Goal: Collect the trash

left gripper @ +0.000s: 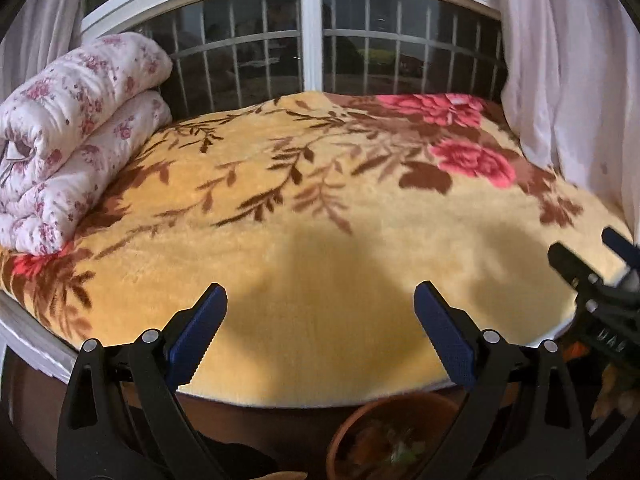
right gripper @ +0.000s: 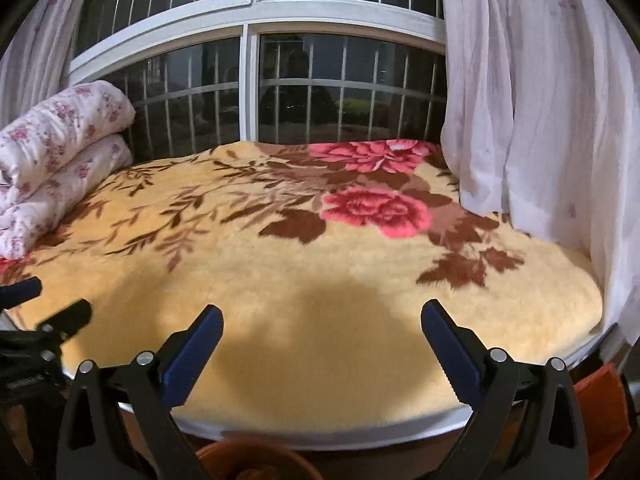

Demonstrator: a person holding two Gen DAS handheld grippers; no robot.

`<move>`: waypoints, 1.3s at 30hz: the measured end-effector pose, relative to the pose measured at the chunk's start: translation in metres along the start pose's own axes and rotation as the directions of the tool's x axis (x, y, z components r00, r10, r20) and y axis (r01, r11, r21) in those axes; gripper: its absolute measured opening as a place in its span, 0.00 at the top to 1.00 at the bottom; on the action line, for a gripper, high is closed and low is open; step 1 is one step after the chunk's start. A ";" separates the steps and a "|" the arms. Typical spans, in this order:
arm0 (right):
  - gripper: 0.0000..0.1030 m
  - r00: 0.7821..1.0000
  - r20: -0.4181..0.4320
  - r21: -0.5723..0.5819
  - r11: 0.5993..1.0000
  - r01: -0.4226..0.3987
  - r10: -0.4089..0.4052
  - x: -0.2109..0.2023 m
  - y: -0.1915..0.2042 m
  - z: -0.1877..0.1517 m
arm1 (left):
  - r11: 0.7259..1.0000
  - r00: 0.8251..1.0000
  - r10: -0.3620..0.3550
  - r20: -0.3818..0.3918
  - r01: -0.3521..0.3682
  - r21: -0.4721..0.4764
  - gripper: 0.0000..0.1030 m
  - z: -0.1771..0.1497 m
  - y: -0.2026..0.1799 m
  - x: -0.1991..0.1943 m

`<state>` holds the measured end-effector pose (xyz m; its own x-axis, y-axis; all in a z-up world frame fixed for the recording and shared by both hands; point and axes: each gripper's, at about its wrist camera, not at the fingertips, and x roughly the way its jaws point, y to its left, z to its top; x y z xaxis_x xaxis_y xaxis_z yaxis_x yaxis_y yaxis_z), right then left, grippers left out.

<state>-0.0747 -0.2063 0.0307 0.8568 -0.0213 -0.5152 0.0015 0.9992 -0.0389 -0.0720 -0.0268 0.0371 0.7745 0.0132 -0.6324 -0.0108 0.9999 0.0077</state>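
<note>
By barred window (right gripper: 304,92), floral blanket (right gripper: 320,280) w/ folded quilt (left gripper: 76,128).

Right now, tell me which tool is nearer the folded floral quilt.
Left. The left tool hovers open over the blanket's near edge on the side where the folded floral quilt lies. The right tool, also open, is farther along, toward the curtain.

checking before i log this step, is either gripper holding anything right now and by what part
Nothing is held. The left gripper and the right gripper both stand wide open above the floral blanket, with only blanket showing in each gap.
</note>
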 end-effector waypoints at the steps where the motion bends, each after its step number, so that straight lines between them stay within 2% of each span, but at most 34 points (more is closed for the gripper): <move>1: 0.05 1.000 -0.004 0.002 1.000 0.002 -0.002 0.003 0.002 0.000 | 1.000 1.000 0.001 -0.002 -0.001 -0.005 0.11 0.004 0.001 0.002; 10: 0.05 0.999 -0.044 -0.016 1.000 0.020 -0.020 0.038 0.014 -0.004 | 0.999 0.999 0.004 -0.045 -0.005 -0.039 0.11 0.009 0.008 0.035; 15: 0.05 0.998 -0.062 -0.002 1.000 0.020 -0.020 0.047 0.011 -0.007 | 0.999 0.999 0.016 -0.052 -0.018 -0.028 0.11 0.007 0.010 0.042; 25: 0.05 0.998 -0.062 0.044 0.999 0.020 -0.018 0.048 0.002 -0.007 | 1.000 0.999 0.023 -0.045 -0.024 -0.015 0.11 0.006 0.007 0.043; 39: 0.05 0.998 -0.062 0.033 0.999 0.023 -0.021 0.046 0.004 -0.007 | 1.000 0.999 0.009 -0.046 -0.010 -0.022 0.11 0.009 0.007 0.041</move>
<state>-0.0386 -0.2038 0.0006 0.8230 -0.0445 -0.5663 0.0385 0.9990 -0.0225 -0.0347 -0.0192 0.0184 0.7442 0.0220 -0.6676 -0.0327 0.9995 -0.0035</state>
